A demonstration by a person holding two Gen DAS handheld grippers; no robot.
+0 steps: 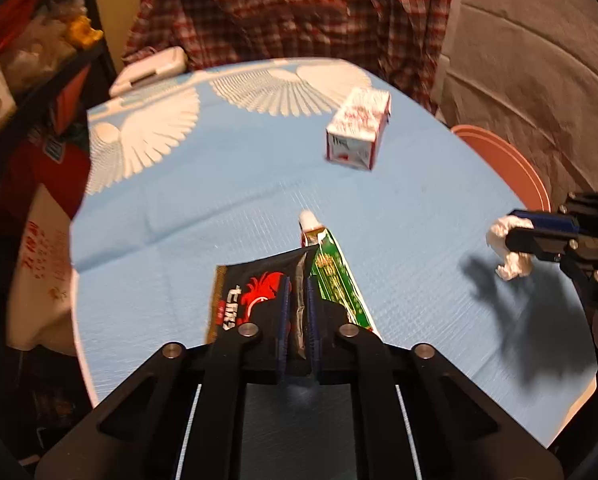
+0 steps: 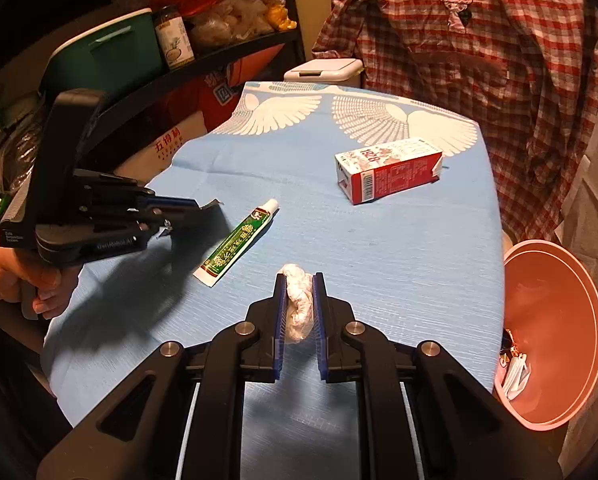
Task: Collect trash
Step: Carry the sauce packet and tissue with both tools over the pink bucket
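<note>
Trash: left claw (image 1: 298, 284) pinching one wrapper (image 1: 251, 296), right claw (image 2: 299, 280) clamping one tissue wad (image 2: 298, 304).

The left claw (image 1: 298, 280) is clamped on a black wrapper with red print (image 1: 251, 296), held above the blue-clothed surface (image 1: 219, 208). Just beyond it lies a green tube (image 1: 335, 272) with a white cap; farther off sits a red-and-white carton (image 1: 359, 128). At the right edge the right claw (image 1: 517, 232) pinches a crumpled white tissue (image 1: 511, 248), near a pink bin (image 1: 511, 160).
</note>
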